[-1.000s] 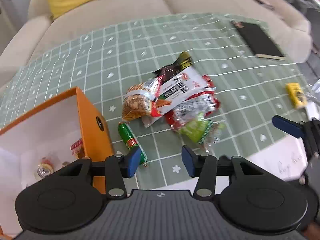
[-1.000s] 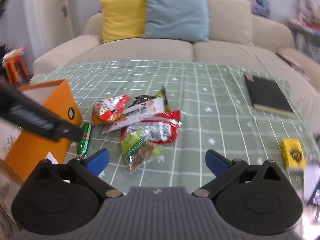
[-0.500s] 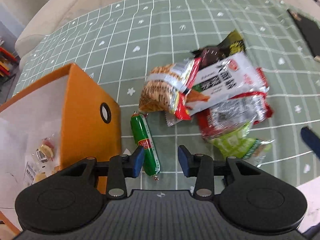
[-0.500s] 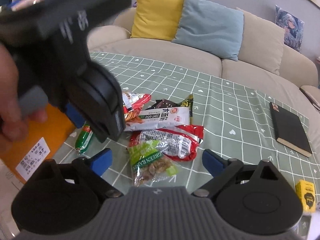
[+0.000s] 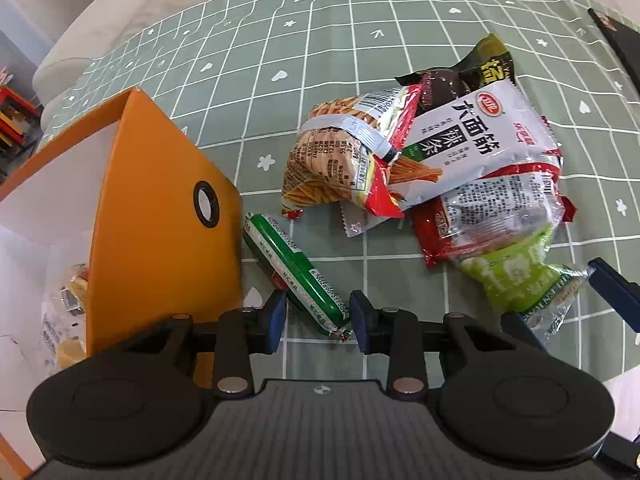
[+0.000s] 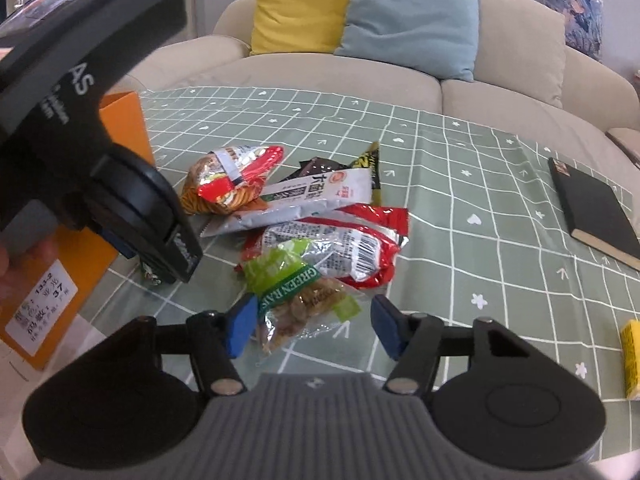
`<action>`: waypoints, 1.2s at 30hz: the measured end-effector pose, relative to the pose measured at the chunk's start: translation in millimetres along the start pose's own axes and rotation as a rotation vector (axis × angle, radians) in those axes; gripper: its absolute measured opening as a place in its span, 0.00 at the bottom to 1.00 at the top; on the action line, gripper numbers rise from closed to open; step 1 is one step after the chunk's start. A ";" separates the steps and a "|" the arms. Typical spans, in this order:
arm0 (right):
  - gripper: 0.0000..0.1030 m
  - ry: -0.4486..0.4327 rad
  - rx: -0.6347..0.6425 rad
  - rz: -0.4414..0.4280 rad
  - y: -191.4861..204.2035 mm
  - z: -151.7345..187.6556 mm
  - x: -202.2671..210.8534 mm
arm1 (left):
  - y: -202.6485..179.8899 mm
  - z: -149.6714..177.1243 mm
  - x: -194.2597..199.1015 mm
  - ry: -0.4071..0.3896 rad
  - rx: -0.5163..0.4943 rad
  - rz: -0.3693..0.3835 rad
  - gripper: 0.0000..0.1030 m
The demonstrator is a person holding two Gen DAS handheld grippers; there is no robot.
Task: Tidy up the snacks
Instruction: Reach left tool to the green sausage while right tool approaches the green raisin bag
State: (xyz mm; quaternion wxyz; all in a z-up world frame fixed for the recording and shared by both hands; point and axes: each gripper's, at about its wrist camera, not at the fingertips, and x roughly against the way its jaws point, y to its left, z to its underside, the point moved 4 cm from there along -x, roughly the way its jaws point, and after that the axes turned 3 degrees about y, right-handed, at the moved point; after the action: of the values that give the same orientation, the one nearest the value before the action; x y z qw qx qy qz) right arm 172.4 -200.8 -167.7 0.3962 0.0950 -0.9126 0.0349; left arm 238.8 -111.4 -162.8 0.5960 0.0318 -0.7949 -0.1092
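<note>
A green sausage stick [image 5: 296,276] lies on the green checked cloth [image 5: 320,40] beside the orange box [image 5: 160,216]. Its near end sits between the closing jaws of my left gripper [image 5: 318,316]; the pads stand close and do not clearly press it. My right gripper [image 6: 314,322] is closing too, around the near end of the green raisin bag [image 6: 304,300], with its right pad apart from the bag. Behind lie an orange noodle pack [image 5: 340,160], a white strip pack [image 5: 480,140], a red pack [image 5: 500,216] and a dark pack [image 5: 480,68].
The orange box [image 6: 124,120] holds a few wrapped snacks [image 5: 68,300]. The left gripper's body [image 6: 100,160] and a hand fill the left of the right wrist view. A black notebook [image 6: 596,216] and a small yellow box [image 6: 632,356] lie at the right. A sofa [image 6: 280,80] stands behind.
Both grippers have sunk toward the table and narrowed their jaws. The left came over the green sausage, the right over the raisin bag. The left gripper has entered the right wrist view.
</note>
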 end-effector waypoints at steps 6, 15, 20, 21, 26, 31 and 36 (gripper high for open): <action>0.55 0.056 -0.049 0.016 -7.9 7.8 9.5 | -4.0 13.5 8.0 -0.012 -0.054 0.105 0.35; 0.57 0.092 -0.103 0.053 -20.5 25.7 31.5 | -26.6 41.4 23.2 -0.067 -0.237 0.192 0.35; 0.65 0.026 -0.025 0.070 -15.4 24.5 33.1 | -26.2 39.7 18.9 -0.075 -0.216 0.217 0.45; 0.68 0.009 0.003 0.076 -13.4 24.4 33.4 | -26.8 39.7 18.4 -0.078 -0.206 0.229 0.47; 0.72 -0.042 0.062 0.076 -9.5 24.7 28.0 | -25.1 37.1 13.3 -0.093 -0.172 0.262 0.51; 0.63 -0.016 0.029 0.075 -13.2 25.3 22.1 | -30.4 39.2 14.4 -0.118 -0.202 0.282 0.39; 0.61 0.004 -0.009 0.075 -15.7 26.1 22.6 | -29.9 41.6 16.0 -0.135 -0.195 0.295 0.33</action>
State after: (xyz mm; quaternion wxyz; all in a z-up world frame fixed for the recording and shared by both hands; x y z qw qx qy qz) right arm 141.8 -223.2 -169.2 0.3968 0.0588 -0.9149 0.0457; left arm 192.1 -137.8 -165.2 0.5510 -0.1505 -0.8148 -0.0993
